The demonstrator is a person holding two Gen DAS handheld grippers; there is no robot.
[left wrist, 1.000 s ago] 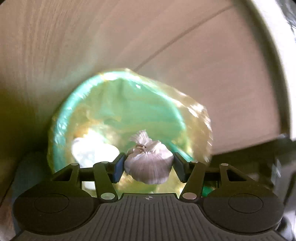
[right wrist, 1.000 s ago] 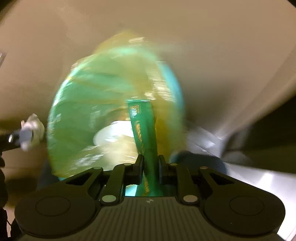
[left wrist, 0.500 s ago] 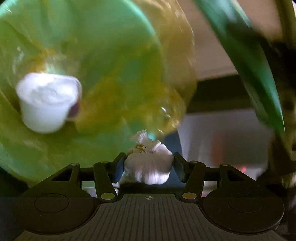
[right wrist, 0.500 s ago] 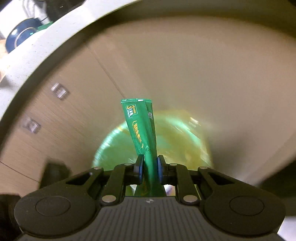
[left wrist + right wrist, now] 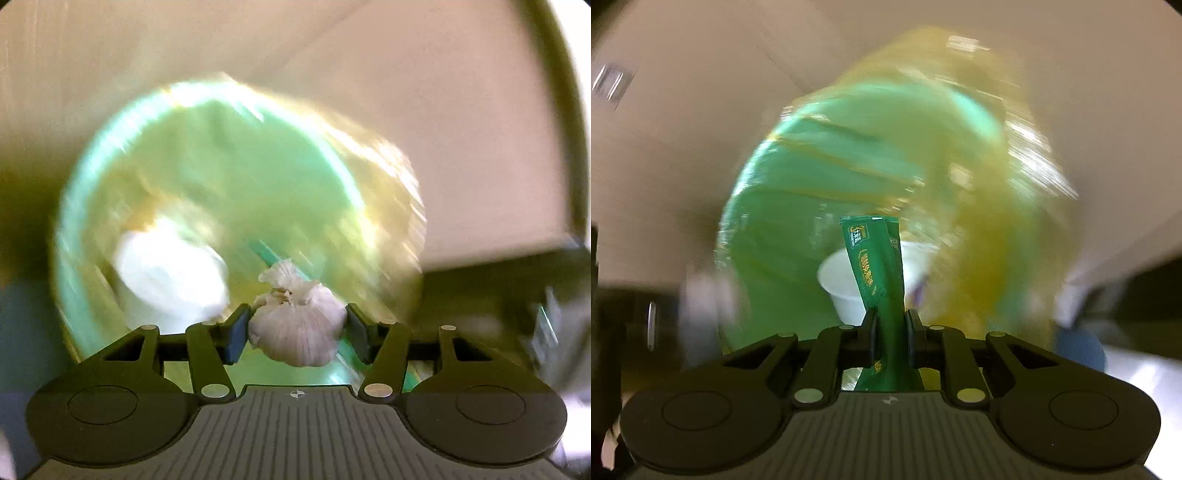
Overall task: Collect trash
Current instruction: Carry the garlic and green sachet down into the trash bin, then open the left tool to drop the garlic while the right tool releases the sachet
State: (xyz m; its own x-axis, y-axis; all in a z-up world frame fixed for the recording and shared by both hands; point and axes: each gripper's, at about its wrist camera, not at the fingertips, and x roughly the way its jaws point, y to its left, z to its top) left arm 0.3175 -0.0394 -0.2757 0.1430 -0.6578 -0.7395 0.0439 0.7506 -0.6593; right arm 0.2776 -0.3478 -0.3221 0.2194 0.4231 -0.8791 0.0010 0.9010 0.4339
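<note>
I've got left gripper [image 5: 297, 326] fingers clamped on light, papery garlic [image 5: 295, 332] mid-frame, right gripper [image 5: 890, 328] pinching thin floppy green sachet [image 5: 877, 262] low, w/ bin [image 5: 768, 206] ahead.

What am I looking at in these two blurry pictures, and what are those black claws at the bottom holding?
Each picture comes from a small wide-angle camera riding on a hand-held gripper, a two-fingered clamp a person carries, one per hand. There is no robot arm. The left hand-held gripper is shut on a garlic bulb. The right hand-held gripper pinches a green sachet. Both look down into a green trash bin lined with a yellowish plastic bag, standing on a pale floor. A white paper cup already lies inside. The smearing is motion blur.
</note>
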